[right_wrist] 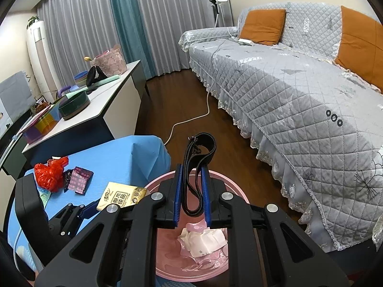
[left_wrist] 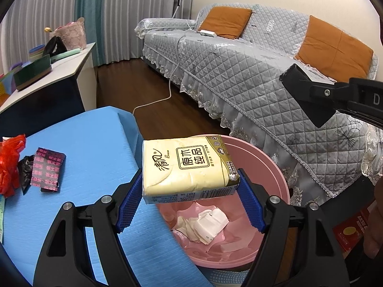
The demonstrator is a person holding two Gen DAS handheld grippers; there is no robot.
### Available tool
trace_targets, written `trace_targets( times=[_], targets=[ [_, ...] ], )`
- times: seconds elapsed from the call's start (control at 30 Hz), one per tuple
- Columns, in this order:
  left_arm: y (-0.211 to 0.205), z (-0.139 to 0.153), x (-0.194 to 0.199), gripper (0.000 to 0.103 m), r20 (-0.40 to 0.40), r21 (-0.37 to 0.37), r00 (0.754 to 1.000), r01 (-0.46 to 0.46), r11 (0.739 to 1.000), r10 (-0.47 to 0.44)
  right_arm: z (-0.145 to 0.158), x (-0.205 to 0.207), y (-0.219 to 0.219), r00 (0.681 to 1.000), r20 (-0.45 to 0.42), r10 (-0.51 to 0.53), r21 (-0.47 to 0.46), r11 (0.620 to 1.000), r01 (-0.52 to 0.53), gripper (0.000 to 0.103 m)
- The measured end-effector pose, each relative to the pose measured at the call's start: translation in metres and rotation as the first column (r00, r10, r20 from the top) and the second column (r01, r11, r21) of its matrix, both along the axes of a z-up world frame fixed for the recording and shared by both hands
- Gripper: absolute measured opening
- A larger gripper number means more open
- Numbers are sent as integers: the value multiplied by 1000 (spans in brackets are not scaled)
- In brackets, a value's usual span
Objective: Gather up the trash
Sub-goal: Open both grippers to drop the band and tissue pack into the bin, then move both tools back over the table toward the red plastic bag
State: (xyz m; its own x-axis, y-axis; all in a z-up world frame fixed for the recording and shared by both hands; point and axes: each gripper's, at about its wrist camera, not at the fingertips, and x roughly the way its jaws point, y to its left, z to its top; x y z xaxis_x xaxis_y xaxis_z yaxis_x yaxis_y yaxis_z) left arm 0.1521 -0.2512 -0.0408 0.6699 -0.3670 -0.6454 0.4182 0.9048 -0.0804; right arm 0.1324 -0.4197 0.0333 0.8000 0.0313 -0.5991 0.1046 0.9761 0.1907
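Observation:
My left gripper [left_wrist: 190, 191] is shut on a cream tissue pack [left_wrist: 186, 167] and holds it over the near rim of the pink bin [left_wrist: 270, 165]. The pack also shows in the right wrist view [right_wrist: 121, 197]. My right gripper [right_wrist: 193, 184] is shut on a black looped strap [right_wrist: 198, 157] above the pink bin [right_wrist: 167, 263]. White crumpled paper [left_wrist: 208, 224] lies in the bin. On the blue table [left_wrist: 91, 143] lie a red plastic bag [left_wrist: 10, 165], a black scrap [left_wrist: 26, 167] and a pink-printed dark wrapper [left_wrist: 47, 169].
A grey quilted sofa [left_wrist: 239, 71] with orange cushions [left_wrist: 225, 21] stands to the right. A white cable [left_wrist: 167, 91] runs across the wood floor. A white side table [left_wrist: 47, 76] with boxes and a pink basket [left_wrist: 71, 35] stands behind the blue table.

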Motion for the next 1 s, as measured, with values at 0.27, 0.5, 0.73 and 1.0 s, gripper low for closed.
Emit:
trace_targets(
  times=[0.27, 0.5, 0.73, 1.0],
  targets=[
    [-2, 0, 1, 73, -6, 0, 1000, 11, 1000, -11, -1, 0, -1, 1000, 1, -8, 5, 1000, 8, 20],
    [-3, 2, -2, 80, 1, 2, 1000, 15, 1000, -15, 0, -1, -7, 1000, 3, -26, 29, 999, 26, 50],
    [13, 11, -7, 80, 8, 2, 1000, -7, 1000, 7, 6, -2, -4, 1000, 15, -27, 45, 999, 26, 51],
    [53, 35, -20, 79, 45, 0, 997, -60, 998, 60, 20, -4, 19, 999, 53, 6, 44, 999, -8, 51]
  ],
)
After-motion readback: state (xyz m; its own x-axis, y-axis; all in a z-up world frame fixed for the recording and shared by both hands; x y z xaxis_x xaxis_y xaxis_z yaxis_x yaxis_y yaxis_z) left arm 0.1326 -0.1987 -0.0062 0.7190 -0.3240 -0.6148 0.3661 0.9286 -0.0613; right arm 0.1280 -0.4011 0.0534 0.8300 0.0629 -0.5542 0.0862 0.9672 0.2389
